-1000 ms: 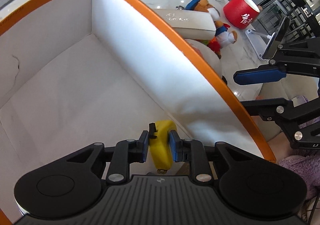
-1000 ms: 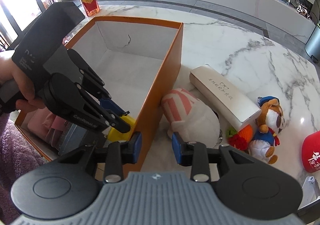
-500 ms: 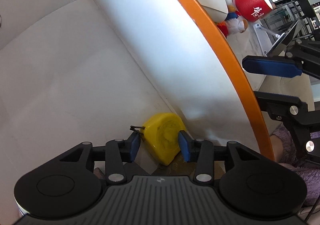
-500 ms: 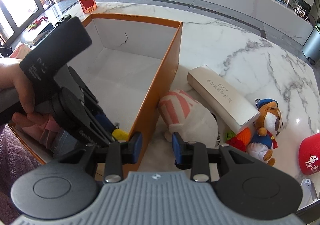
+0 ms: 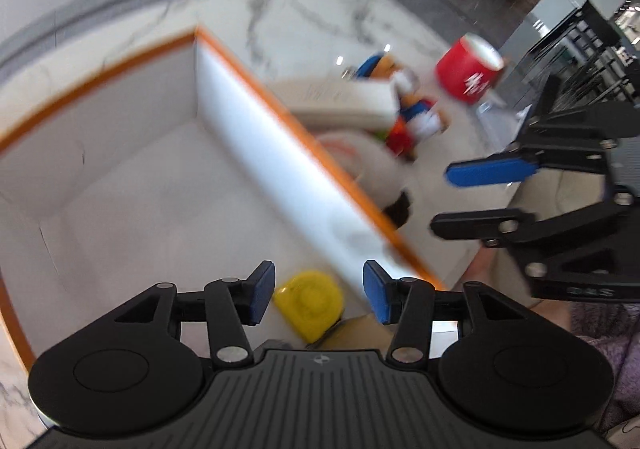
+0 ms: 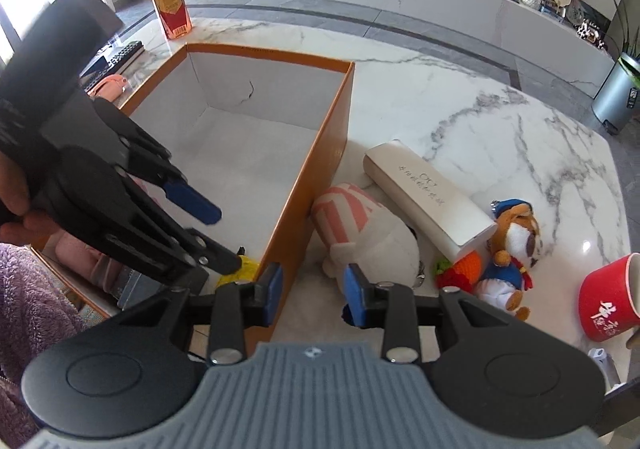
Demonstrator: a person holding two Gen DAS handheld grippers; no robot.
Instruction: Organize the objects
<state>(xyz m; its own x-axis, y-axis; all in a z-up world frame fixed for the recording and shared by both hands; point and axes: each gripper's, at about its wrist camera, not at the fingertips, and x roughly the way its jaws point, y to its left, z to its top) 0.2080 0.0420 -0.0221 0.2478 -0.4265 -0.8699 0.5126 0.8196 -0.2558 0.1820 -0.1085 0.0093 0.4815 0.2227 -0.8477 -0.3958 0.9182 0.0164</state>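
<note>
A yellow tape measure (image 5: 310,303) lies on the floor of the orange-rimmed white box (image 5: 280,117), in its near right corner; it also shows in the right wrist view (image 6: 240,273). My left gripper (image 5: 318,297) is open and empty, raised above the tape measure. It also shows in the right wrist view (image 6: 212,237). My right gripper (image 6: 312,293) is open and empty, above the box's right wall (image 6: 320,177), close to a white and pink plush toy (image 6: 364,233).
On the marble table right of the box lie a long white case (image 6: 428,197), a small dog plush (image 6: 508,261) and a red cup (image 6: 612,301). A bottle (image 6: 170,9) stands beyond the box. A remote (image 6: 120,55) and a pink item (image 6: 108,85) lie to its left.
My left gripper opened, let go of the yellow tape measure in the box corner, then rose and pulled back. My right gripper barely moved.
</note>
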